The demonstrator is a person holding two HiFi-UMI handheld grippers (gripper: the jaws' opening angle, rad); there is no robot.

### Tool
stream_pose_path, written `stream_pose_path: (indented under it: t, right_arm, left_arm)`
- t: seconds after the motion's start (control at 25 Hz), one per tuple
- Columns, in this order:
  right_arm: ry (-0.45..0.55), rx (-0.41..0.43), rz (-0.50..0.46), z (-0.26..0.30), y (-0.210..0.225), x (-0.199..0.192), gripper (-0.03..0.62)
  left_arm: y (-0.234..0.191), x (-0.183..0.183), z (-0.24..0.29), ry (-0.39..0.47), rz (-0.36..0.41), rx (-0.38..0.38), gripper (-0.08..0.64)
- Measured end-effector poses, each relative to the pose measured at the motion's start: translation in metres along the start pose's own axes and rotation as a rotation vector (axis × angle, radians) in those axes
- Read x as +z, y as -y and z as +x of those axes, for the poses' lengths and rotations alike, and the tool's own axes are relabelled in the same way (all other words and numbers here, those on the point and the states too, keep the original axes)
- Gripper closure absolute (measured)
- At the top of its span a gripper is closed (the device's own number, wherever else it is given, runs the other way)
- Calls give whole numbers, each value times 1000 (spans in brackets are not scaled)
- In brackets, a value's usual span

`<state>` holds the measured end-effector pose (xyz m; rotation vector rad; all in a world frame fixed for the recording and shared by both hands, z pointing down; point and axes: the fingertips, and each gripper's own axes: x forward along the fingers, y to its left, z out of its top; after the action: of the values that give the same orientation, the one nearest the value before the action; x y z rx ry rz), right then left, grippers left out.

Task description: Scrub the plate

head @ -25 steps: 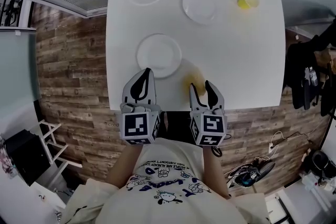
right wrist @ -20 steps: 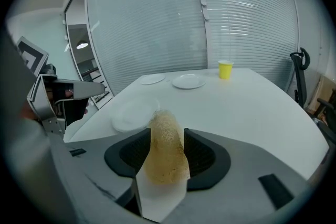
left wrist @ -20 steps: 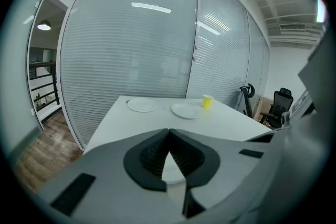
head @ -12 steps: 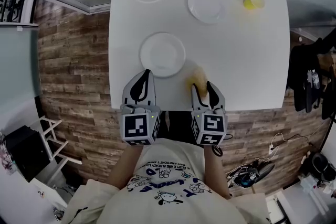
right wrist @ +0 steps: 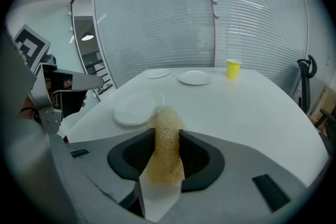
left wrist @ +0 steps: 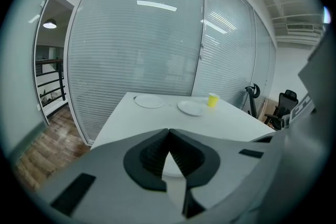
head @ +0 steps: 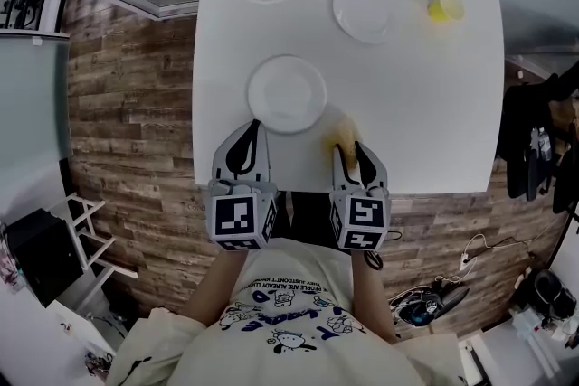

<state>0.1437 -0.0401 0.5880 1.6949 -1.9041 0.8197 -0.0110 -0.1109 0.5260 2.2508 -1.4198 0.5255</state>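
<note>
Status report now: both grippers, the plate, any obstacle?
Left gripper shut, empty. Right gripper jaws just closing, scrubber pinched between them. Nearest plate untouched; nothing between it and scrubber.

Even, cool indoor light, bright on the white table (head: 434, 104) — no hard shadows there. Bright lamp strips (left wrist: 155, 5) glare on the glass wall (left wrist: 131, 50) far beyond the fingers (right wrist: 128, 157). Both gripper views bend strongly at the edges, with dark corners; just at the fingers the scrubber (right wrist: 165, 149) looks soft, farther out all is sharper.
</note>
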Motion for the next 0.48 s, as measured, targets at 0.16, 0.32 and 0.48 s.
stream_pose_path:
  t: [0.16, 0.32, 0.48]
  right_arm:
    - [-14, 0, 21, 0, 1, 0, 462]
    - [-6, 0, 38, 0, 1, 2, 472]
    - [18, -3, 56, -1, 3, 4, 482]
  left_arm:
    - [-2, -1, -1, -4, -9, 4, 531]
    - [-4, 1, -1, 2, -17, 7, 531]
    - [-6, 3, 0, 8, -29, 12, 531]
